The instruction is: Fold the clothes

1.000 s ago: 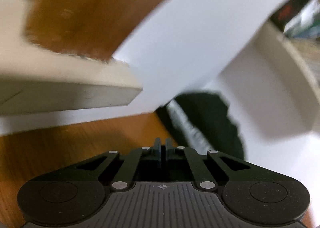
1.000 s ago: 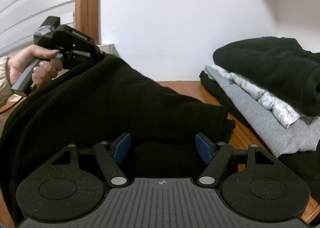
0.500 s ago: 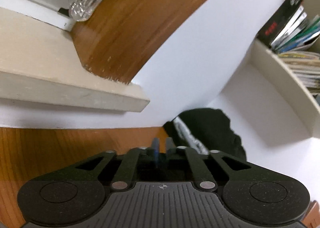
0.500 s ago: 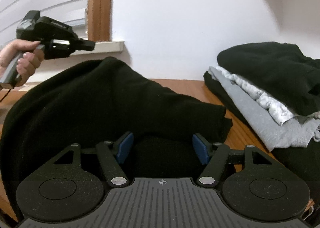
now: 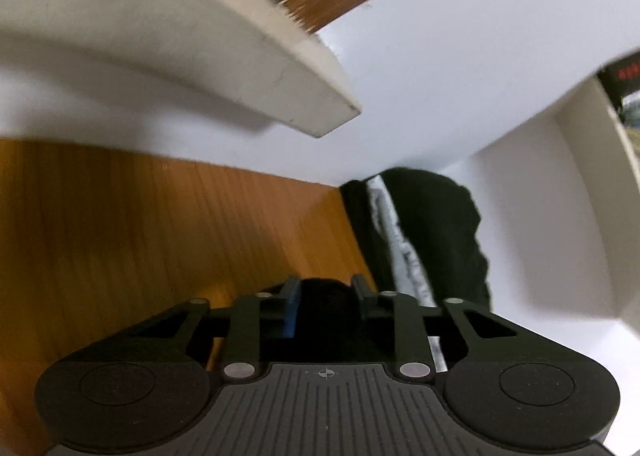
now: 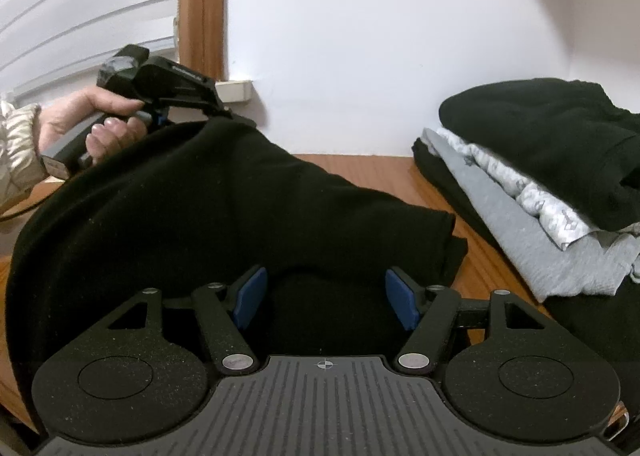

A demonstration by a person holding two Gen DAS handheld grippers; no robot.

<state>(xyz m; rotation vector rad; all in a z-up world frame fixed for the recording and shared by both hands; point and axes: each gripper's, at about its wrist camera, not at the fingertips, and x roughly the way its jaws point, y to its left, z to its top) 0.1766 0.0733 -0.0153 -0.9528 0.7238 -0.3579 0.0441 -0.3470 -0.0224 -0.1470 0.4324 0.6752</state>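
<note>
A black garment (image 6: 224,216) lies bunched on the wooden table (image 6: 360,168), its far edge lifted. My left gripper (image 5: 325,298) has its jaws partly apart with black fabric (image 5: 324,296) between them; in the right wrist view it (image 6: 188,96) sits at the garment's raised far-left edge, held by a hand. My right gripper (image 6: 326,296) is open, its blue pads (image 6: 250,296) on either side of a fold of the same garment at the near edge.
A stack of folded clothes (image 6: 540,176), black on grey and white, stands at the right against the wall; it also shows in the left wrist view (image 5: 424,240). A white window sill (image 5: 248,84) juts out above the table at the left. A bookshelf edge (image 5: 592,144) is at the right.
My left gripper was shut and raised clear of the garment; it has dropped back to the raised far-left edge and its jaws have opened around black fabric. My right gripper stays open and still.
</note>
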